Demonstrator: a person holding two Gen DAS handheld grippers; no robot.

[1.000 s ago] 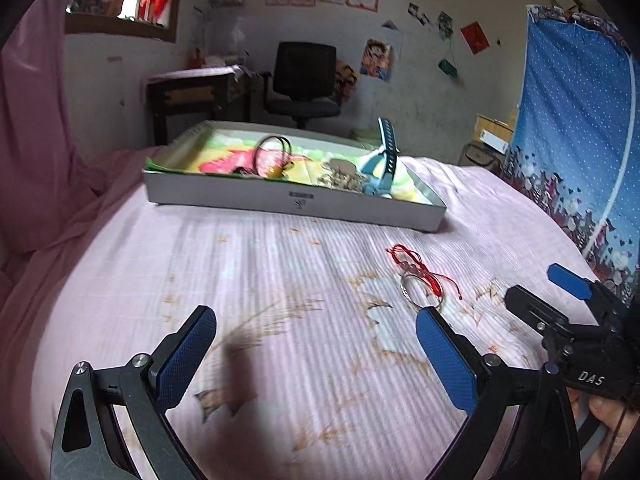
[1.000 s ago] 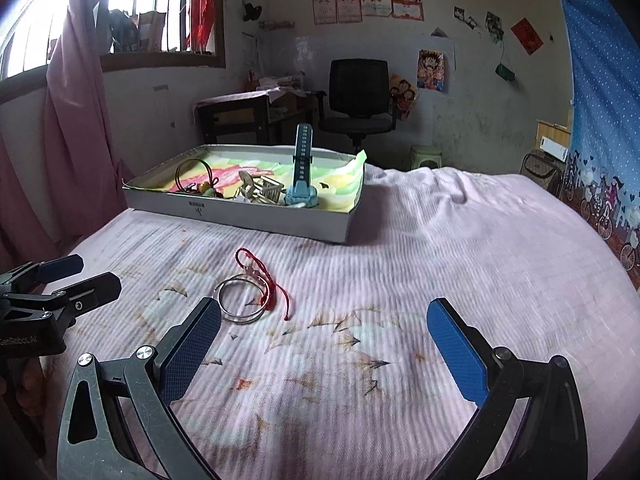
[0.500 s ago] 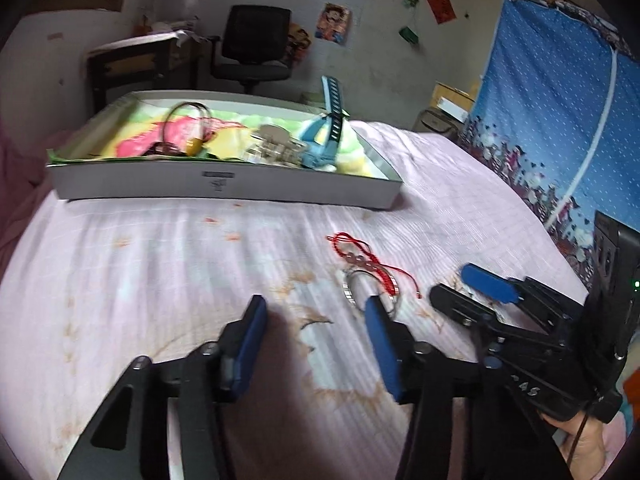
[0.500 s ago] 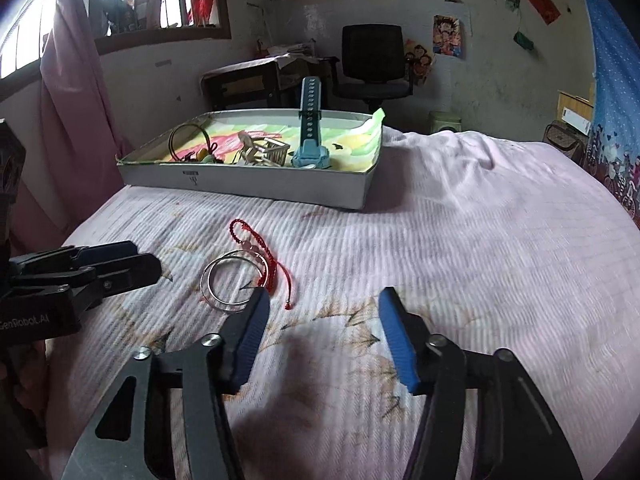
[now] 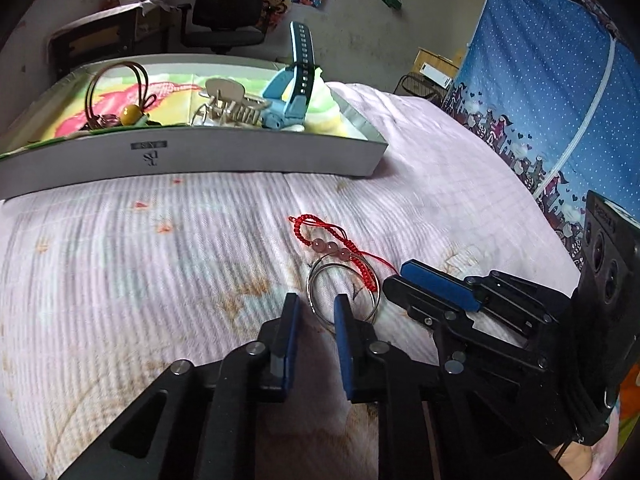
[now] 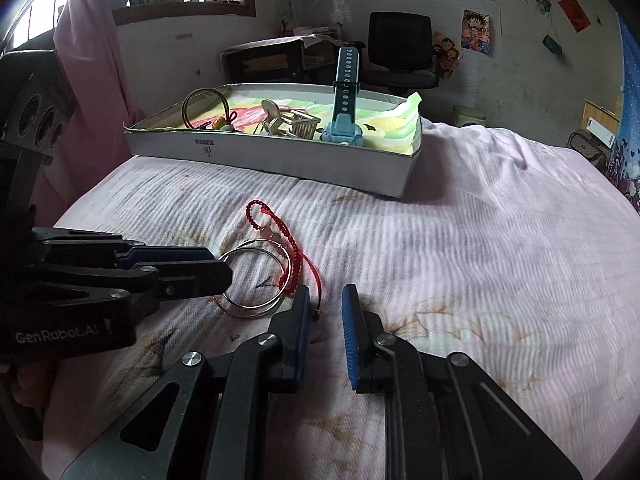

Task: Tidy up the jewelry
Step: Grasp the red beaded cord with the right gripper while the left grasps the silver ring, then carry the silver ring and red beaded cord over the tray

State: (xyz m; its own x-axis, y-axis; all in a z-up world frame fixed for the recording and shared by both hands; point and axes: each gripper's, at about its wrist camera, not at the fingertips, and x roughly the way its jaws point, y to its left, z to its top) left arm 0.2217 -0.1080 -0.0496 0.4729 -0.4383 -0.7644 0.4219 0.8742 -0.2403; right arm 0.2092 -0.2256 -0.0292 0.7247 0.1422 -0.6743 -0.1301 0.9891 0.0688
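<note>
Thin silver bangles (image 5: 320, 280) (image 6: 256, 280) lie on the pink bedsheet, overlapped by a red cord bracelet with pink beads (image 5: 332, 245) (image 6: 280, 236). My left gripper (image 5: 314, 306) is narrowly open, its fingers straddling the near left rim of the bangles. In the right wrist view it (image 6: 224, 270) comes in from the left at the bangles' rim. My right gripper (image 6: 325, 300) is narrowly open, just right of the red cord's loose end, holding nothing. In the left wrist view it (image 5: 394, 276) sits at the bangles' right edge.
A shallow white box (image 5: 248, 152) (image 6: 280, 156) stands farther back on the bed, holding a blue watch (image 5: 294, 80) (image 6: 344, 112), a hair claw (image 5: 228, 106), hair ties and hoops (image 5: 120, 96). A blue curtain (image 5: 560, 80) hangs right. A desk and chair stand behind.
Both grippers have narrowed from wide open to a small gap and moved forward and down to the bangles. The left one now straddles the bangle rim.
</note>
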